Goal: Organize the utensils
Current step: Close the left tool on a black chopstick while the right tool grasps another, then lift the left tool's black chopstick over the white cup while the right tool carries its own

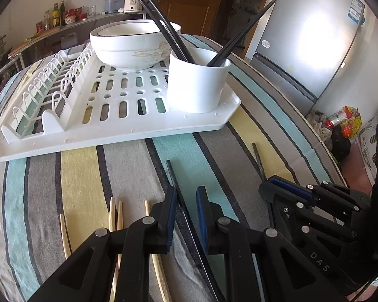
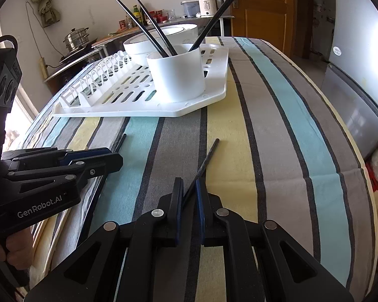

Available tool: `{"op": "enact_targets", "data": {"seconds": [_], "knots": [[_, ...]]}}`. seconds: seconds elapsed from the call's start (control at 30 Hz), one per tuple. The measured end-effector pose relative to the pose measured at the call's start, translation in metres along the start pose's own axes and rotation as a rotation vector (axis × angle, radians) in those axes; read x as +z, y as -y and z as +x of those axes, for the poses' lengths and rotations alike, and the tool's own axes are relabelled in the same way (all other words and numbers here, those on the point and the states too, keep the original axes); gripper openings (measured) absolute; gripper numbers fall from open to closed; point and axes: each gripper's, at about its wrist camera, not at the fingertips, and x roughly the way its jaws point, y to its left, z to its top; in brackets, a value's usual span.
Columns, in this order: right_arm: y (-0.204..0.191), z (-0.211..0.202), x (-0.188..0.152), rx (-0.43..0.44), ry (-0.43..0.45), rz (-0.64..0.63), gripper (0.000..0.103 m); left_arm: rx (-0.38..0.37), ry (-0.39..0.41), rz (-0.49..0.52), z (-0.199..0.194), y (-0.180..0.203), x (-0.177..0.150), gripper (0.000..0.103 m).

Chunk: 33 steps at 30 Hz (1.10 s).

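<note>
Both grippers hold 1 black chopstick each: left gripper (image 1: 186, 196) jaws narrowed on a black chopstick (image 1: 175, 183), right gripper (image 2: 189, 188) jaws narrowed on another chopstick (image 2: 204, 163), in front of the white cup (image 1: 196, 83). That cup, on the drying rack (image 1: 113, 130), already contains 3 black chopsticks. Wooden chopsticks (image 1: 114, 216) remain on the cloth, farther from the cup.

Silver fridge (image 1: 312, 40) at right, wooden door (image 1: 191, 0) (shut), bright window (image 2: 20, 115) w/ daylight
</note>
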Motion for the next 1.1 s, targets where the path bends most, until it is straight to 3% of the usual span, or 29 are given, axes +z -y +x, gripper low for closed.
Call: {"op": "enact_targets", "data": {"seconds": [0.17,0.67,0.83,1.1], "knots": [[0.007,0.003,0.006,-0.017,-0.007,0.025,0.01,0.074,0.018,0.055,0.002,0.009,0.0,0.008],[0.004,0.008,0.011,-0.065,-0.005,-0.005,0.006,0.078,0.029,0.057,-0.002,0.01,-0.007,0.007],[0.002,0.001,0.009,-0.031,0.015,0.002,0.005,-0.012,0.013,0.028,-0.005,0.008,-0.006,0.004],[-0.002,-0.034,0.013,0.014,0.104,0.005,0.005,-0.076,0.101,0.021,-0.045,0.009,0.002,0.004]]}}
